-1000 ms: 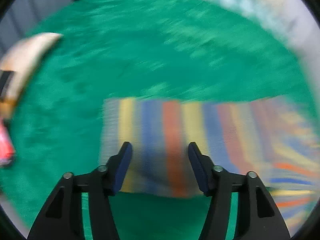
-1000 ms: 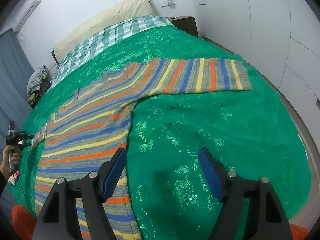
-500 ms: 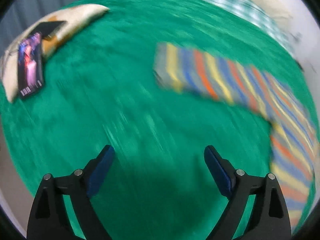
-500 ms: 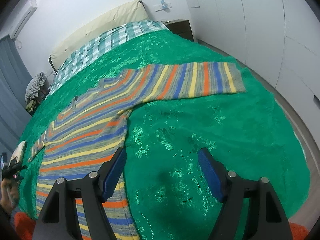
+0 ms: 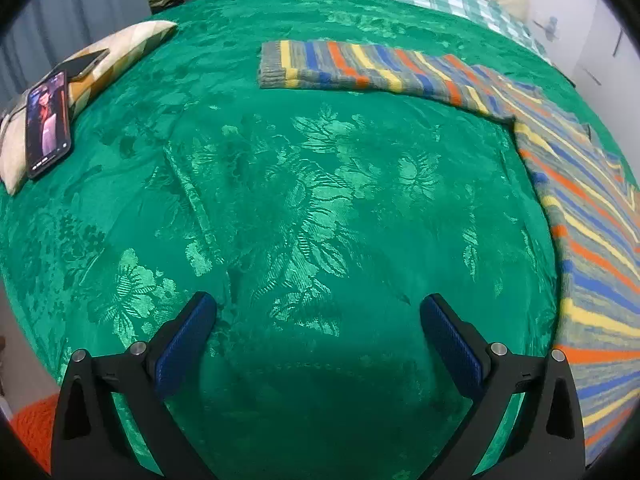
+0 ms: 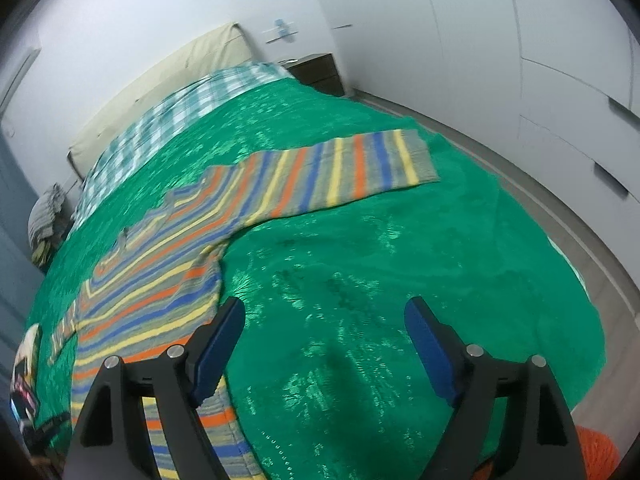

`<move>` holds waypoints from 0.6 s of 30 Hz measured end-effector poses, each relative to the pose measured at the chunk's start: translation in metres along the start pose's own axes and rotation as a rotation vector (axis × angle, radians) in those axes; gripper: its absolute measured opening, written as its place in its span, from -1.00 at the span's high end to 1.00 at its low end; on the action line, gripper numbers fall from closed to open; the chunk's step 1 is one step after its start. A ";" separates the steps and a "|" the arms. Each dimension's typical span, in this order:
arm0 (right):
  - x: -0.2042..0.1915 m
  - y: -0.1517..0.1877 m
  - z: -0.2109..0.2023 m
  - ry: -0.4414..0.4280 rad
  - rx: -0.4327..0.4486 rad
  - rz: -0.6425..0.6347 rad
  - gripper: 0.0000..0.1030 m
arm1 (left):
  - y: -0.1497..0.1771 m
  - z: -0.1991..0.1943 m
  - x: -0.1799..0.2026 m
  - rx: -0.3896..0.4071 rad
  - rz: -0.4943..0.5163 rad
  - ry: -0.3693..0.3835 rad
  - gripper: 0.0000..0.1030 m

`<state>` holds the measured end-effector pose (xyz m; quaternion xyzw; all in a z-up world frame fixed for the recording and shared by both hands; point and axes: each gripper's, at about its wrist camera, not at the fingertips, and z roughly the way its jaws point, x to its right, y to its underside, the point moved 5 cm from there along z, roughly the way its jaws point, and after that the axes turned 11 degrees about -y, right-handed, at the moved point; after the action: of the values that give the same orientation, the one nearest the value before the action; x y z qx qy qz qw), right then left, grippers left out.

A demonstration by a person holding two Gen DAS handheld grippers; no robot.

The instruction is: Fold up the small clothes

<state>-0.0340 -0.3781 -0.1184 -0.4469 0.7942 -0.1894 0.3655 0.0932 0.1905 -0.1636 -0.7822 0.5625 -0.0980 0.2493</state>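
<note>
The striped sweater point(image 6: 168, 280) lies flat on the green bedspread point(image 6: 360, 264), its body running from the lower left of the right wrist view up toward the middle. One sleeve point(image 6: 344, 172) stretches to the right, cuff toward the right edge of the bed. In the left wrist view the other sleeve point(image 5: 360, 68) lies across the upper middle, cuff pointing left, and the body fills the right edge.

The left gripper point(image 5: 318, 312) is released and its jaws are opening, with only bedspread between them; a second ago they straddled this sleeve's cuff, which now lies well away. The right gripper point(image 6: 324, 316) is also opening, empty, its left finger point(image 6: 218, 340) over the sweater's side edge, about where it was a second ago.

A phone point(image 5: 48, 124) rests on a pillow point(image 5: 120, 48) at upper left.
</note>
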 end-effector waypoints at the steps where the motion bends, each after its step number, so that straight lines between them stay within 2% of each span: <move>1: 0.002 0.000 0.000 0.003 0.000 0.014 -0.59 | 0.005 -0.004 -0.003 0.003 0.000 0.001 -0.99; 10: 0.005 0.002 -0.001 -0.004 -0.001 0.038 -0.59 | 0.014 -0.010 0.005 0.031 0.050 -0.072 -0.99; 18: 0.007 0.001 -0.002 -0.022 0.001 0.057 -0.59 | 0.017 -0.011 0.004 0.027 0.057 -0.067 -0.99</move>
<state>-0.0386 -0.3837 -0.1205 -0.4261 0.8025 -0.1743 0.3796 0.0758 0.1794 -0.1627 -0.7652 0.5747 -0.0719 0.2811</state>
